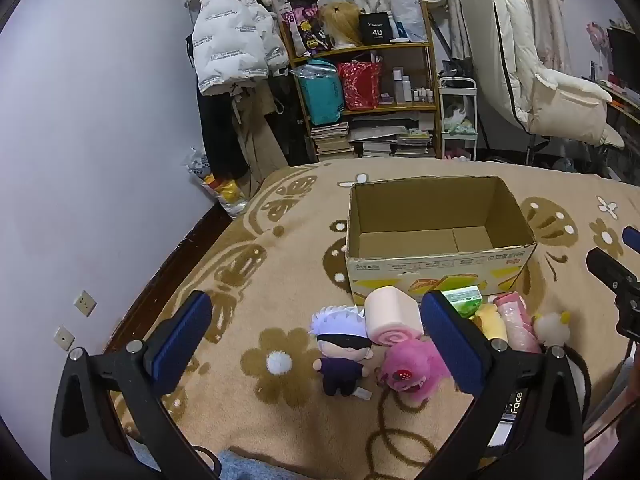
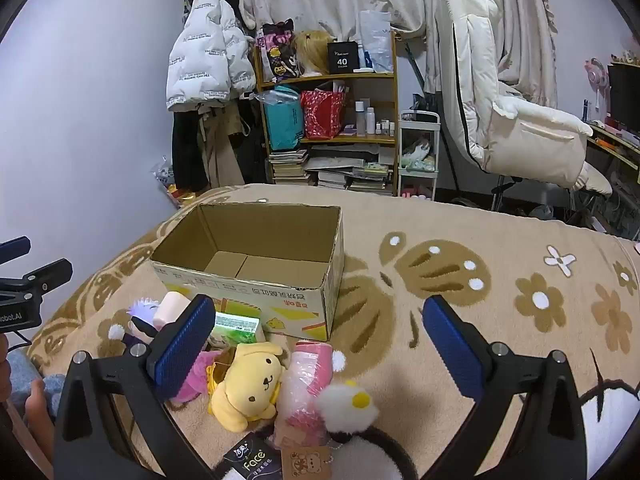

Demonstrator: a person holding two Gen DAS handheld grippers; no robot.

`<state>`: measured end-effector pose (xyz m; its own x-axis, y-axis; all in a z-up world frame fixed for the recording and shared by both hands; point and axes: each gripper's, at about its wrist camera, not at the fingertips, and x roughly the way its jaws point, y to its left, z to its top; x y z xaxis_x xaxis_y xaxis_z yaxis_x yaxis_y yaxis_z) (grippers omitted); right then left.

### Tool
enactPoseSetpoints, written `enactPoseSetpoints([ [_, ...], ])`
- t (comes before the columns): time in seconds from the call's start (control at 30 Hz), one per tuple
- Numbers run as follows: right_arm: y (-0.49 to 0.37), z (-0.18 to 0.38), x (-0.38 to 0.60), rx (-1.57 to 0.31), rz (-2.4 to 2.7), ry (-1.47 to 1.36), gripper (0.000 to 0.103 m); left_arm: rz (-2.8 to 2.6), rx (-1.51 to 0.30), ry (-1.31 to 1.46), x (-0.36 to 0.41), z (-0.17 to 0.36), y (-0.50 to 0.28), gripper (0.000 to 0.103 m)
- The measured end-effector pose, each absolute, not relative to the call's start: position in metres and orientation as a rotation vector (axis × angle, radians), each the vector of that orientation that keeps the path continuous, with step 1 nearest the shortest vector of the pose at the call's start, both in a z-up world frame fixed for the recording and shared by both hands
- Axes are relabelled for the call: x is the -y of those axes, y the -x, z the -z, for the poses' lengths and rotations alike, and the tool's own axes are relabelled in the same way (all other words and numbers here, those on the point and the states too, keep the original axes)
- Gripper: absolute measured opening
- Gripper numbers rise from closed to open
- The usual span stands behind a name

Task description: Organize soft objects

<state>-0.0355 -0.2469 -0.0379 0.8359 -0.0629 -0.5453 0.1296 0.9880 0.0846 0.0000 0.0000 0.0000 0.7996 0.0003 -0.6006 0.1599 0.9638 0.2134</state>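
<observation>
An open, empty cardboard box (image 1: 436,240) (image 2: 256,264) stands on the bed. In front of it lies a pile of soft things: a white-haired doll (image 1: 344,348) (image 2: 140,320), a pink roll plush (image 1: 392,320) (image 2: 170,308), a magenta plush (image 1: 412,368) (image 2: 194,376), a yellow dog plush (image 2: 248,384) (image 1: 492,322), a pink wrapped pack (image 2: 306,376) (image 1: 516,320), a green pack (image 2: 234,326) (image 1: 464,300) and a white fluffy headband (image 2: 348,404) (image 1: 554,328). My left gripper (image 1: 316,344) is open above the doll. My right gripper (image 2: 320,344) is open above the pink pack.
The bed has a tan flowered blanket (image 2: 480,320). A purple wall (image 1: 100,160) runs along its left side. Behind the bed stand a cluttered shelf (image 1: 364,92), hanging coats (image 1: 228,48) and a white chair (image 2: 520,120). A black tissue pack (image 2: 250,460) lies near me.
</observation>
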Motion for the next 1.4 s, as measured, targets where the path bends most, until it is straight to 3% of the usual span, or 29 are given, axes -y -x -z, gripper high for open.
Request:
enactPoseSetpoints([
  [1.4, 0.0351, 0.0385, 0.2456, -0.578, 0.104, -0.116, 0.103, 0.088, -0.639, -0.271, 0.0011, -0.0013, 0.0020, 0.103],
])
